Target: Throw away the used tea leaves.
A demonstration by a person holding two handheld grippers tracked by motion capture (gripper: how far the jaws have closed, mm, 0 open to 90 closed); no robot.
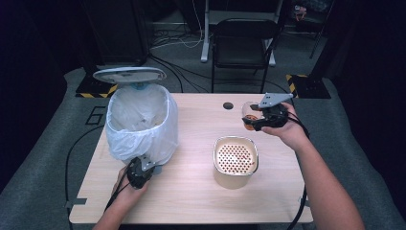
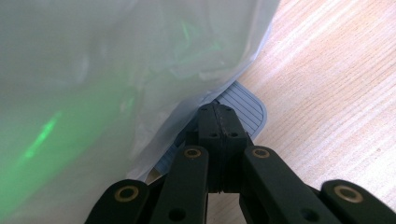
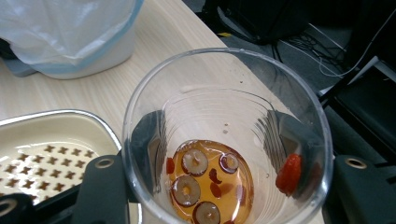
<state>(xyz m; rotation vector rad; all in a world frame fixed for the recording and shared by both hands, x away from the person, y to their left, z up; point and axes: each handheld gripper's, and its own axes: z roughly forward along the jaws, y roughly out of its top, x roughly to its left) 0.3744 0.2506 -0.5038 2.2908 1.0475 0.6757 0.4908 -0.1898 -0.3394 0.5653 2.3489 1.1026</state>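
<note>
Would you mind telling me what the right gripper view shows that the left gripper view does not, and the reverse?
Right gripper view: a clear cup clamped between the right gripper fingers, holding amber liquid with sliced fruit, beside a perforated strainer tray. Left gripper view: the left gripper, fingers closed together, on the bin's grey ribbed pedal. Both share the bin's plastic liner and the wooden table.

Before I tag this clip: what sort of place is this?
Probably a recording studio or lab, not a kitchen: a light wooden table on grey carpet, black cables on the floor, and a black folding chair amid dark equipment.
</note>
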